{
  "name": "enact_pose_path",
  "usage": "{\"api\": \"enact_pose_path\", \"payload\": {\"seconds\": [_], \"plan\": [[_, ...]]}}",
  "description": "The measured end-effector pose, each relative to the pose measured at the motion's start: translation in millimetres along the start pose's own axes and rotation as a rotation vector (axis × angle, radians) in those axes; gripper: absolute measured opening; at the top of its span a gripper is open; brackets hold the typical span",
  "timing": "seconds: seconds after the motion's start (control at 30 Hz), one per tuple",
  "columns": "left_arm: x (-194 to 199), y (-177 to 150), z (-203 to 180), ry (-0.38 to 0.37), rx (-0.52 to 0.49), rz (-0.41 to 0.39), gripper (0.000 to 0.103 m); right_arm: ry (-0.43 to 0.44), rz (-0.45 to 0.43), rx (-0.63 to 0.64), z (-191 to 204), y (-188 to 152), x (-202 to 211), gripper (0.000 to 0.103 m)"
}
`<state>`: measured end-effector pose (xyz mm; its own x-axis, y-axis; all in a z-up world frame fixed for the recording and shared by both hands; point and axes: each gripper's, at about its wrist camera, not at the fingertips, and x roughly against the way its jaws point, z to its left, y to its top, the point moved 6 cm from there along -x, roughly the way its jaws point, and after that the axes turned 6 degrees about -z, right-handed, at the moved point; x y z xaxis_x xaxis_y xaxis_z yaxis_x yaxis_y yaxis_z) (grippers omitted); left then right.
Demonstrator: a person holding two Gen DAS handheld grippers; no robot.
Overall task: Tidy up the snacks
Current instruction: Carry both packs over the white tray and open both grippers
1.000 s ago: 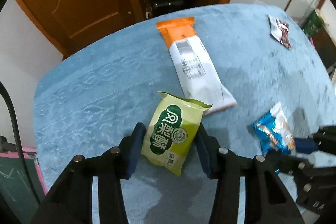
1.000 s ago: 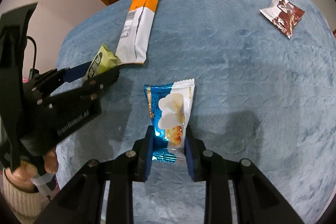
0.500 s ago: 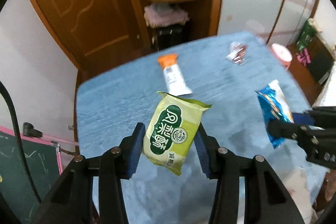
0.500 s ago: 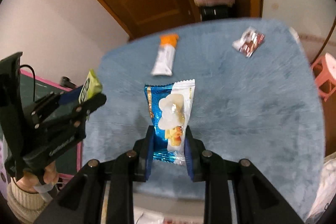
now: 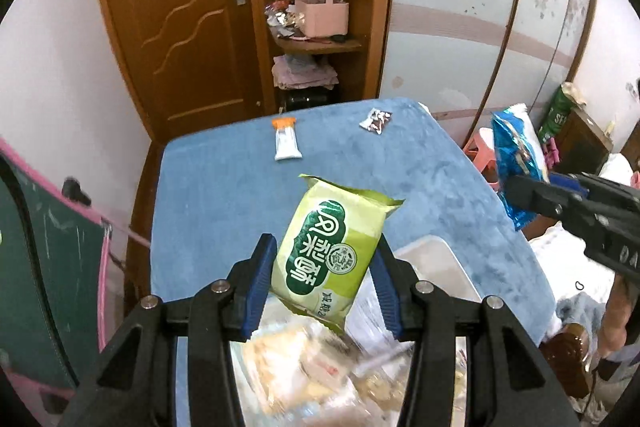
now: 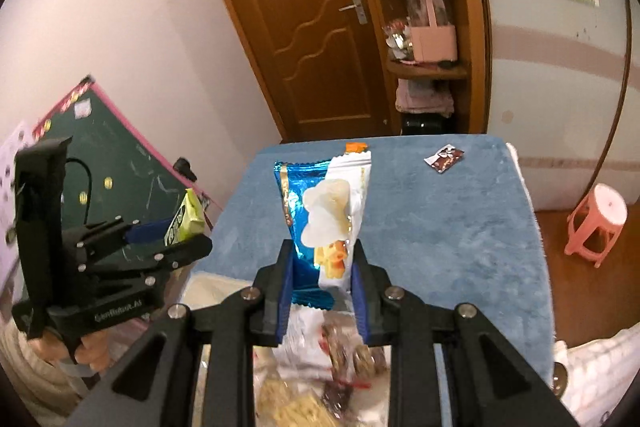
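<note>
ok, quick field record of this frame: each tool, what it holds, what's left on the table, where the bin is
left tool: shut on green pastry pack, lifted clear of the table
right tool: shut on blue-and-white snack pack, also lifted
blue tablecloth: orange-and-white bar wrapper and small brown-and-white packet at far end
clear bin: near edge, below both tools, blurred snacks inside

Blue-covered table [image 5: 224,187] with orange-white packet [image 5: 285,140], brown packet [image 5: 375,119]
</note>
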<state>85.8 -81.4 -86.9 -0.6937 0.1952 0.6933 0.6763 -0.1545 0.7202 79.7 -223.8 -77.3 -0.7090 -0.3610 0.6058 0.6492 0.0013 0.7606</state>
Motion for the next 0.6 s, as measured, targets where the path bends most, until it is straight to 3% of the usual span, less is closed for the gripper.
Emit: {"api": "enact_pose_path", "payload": {"seconds": [0.17,0.33,0.6], "plan": [[1.1,-41.2,-3.4,-0.005,0.093,0.037,0.046,-0.013,0.043,0.07,10.6,-54.7,9.9,0.026],[-3.0,-70.8,-4.5,0.097,0.073,0.039,0.046,0.023,0.15,0.062,20.9,-97.7,-2.9,0.026],[-19.7,-102.9,0.0,0.139,0.082,0.117,0.046,0.024,0.234,0.1,32.2,-130.2,-18.8,0.026]]}}
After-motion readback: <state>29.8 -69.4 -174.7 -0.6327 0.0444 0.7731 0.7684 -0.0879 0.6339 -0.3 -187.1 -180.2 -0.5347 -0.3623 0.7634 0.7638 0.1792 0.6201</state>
